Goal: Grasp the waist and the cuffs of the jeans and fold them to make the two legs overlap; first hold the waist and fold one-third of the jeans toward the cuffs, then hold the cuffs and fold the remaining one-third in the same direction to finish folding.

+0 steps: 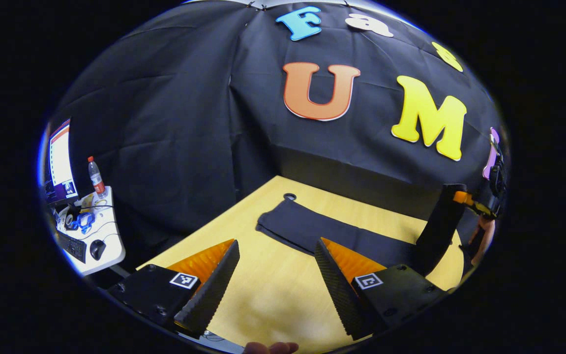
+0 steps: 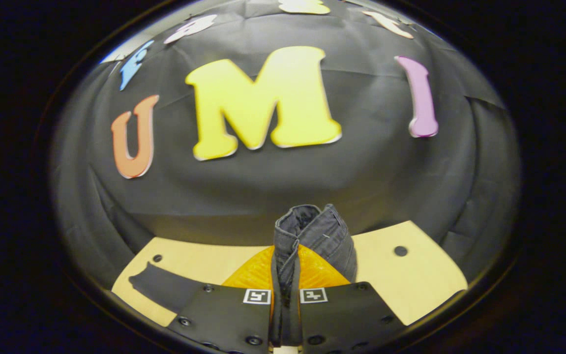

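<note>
Gripping the jeans (image 2: pixel 312 236), the right gripper (image 2: pixel 285 305) should lift evenly; left gripper (image 1: pixel 275 282) fingers wait spread above the worktop (image 1: pixel 273 300).

The place is a recording booth in a lab or studio setting, not a home. Black draped cloth walls (image 1: pixel 174 128) close in a pale wood-grain bench (image 1: pixel 273 295) with round cable holes in its top. To one side, in the left gripper view, stands a small white side desk (image 1: pixel 98 246) carrying a lit computer monitor (image 1: pixel 59 160), a dark keyboard (image 1: pixel 71 246), a black mouse (image 1: pixel 97 249), loose cables and a clear plastic bottle with a red cap (image 1: pixel 96 177).
</note>
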{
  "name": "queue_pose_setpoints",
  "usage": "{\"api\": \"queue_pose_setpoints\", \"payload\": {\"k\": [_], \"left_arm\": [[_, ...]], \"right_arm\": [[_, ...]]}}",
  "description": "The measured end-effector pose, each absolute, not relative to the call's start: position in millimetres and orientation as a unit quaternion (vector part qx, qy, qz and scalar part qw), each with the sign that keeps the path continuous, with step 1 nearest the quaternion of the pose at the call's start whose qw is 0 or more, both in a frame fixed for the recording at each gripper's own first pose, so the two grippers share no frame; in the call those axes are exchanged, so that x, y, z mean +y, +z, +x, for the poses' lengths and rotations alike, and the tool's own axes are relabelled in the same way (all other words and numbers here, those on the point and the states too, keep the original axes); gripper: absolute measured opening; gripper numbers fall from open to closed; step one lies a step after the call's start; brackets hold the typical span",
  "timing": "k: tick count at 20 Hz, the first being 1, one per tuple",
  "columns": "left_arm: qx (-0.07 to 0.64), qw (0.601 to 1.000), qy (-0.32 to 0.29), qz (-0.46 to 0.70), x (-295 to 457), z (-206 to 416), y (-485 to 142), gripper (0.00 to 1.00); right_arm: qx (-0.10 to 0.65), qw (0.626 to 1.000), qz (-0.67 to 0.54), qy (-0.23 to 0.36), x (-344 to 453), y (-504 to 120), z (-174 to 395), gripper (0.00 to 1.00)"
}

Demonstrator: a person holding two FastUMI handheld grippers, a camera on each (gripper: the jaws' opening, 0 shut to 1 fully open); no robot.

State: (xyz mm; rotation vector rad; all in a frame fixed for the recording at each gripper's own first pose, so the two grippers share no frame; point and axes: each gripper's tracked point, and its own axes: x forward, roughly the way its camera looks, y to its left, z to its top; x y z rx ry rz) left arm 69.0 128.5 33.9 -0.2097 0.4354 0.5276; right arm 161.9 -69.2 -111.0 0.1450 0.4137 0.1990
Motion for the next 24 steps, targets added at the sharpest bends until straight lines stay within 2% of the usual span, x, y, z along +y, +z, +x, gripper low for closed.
{"api": "queue_pose_setpoints", "payload": {"k": [2,3,6,7,8,10,12,13,15,20,21,24], "left_arm": [[0.21,0.935,0.267,-0.105,146.3,57.7,36.1,0.99],[0.212,0.933,0.271,-0.106,153.2,51.9,35.4,0.99],[0.223,0.927,0.28,-0.11,175.6,37.2,28.6,0.99],[0.223,0.926,0.283,-0.113,181.6,34.2,26.7,0.99],[0.222,0.925,0.286,-0.117,187.7,31.3,24.5,0.99],[0.223,0.922,0.29,-0.125,196.4,27.9,20.7,0.99],[0.225,0.921,0.289,-0.133,198.7,26.5,17.4,0.99],[0.225,0.921,0.289,-0.135,200.1,26.0,16.2,0.99],[0.227,0.919,0.288,-0.141,200.2,26.4,14.4,0.99],[0.231,0.915,0.287,-0.164,209.3,31.1,3.1,0.99],[0.23,0.915,0.285,-0.17,211.9,33.9,-0.7,0.99],[0.228,0.915,0.272,-0.193,208.1,52.5,-5.1,0.99]], "right_arm": [[0.217,0.967,0.045,0.129,-63.6,-124.1,153.0,0.03],[0.225,0.964,0.031,0.139,-58.7,-133.1,150.4,0.07],[0.273,0.948,-0.011,0.163,-61.7,-155.2,150.8,0.07],[0.286,0.943,-0.029,0.167,-67.6,-161.3,151.7,0.02],[0.299,0.937,-0.043,0.176,-69.5,-164.4,149.8,0.07],[0.322,0.924,-0.067,0.195,-71.6,-160.6,149.3,0.11],[0.329,0.919,-0.083,0.201,-74.7,-144.2,152.4,0.03],[0.334,0.917,-0.083,0.203,-72.8,-138.3,151.7,0.12],[0.338,0.915,-0.081,0.204,-68.7,-127.4,154.7,0.1],[0.357,0.899,-0.035,0.251,-56.1,-120.5,140.4,0.31],[0.363,0.894,-0.02,0.263,-55.5,-104.0,135.1,0.51],[0.335,0.897,-0.015,0.29,-72.5,-47.7,110.2,0.72]]}}
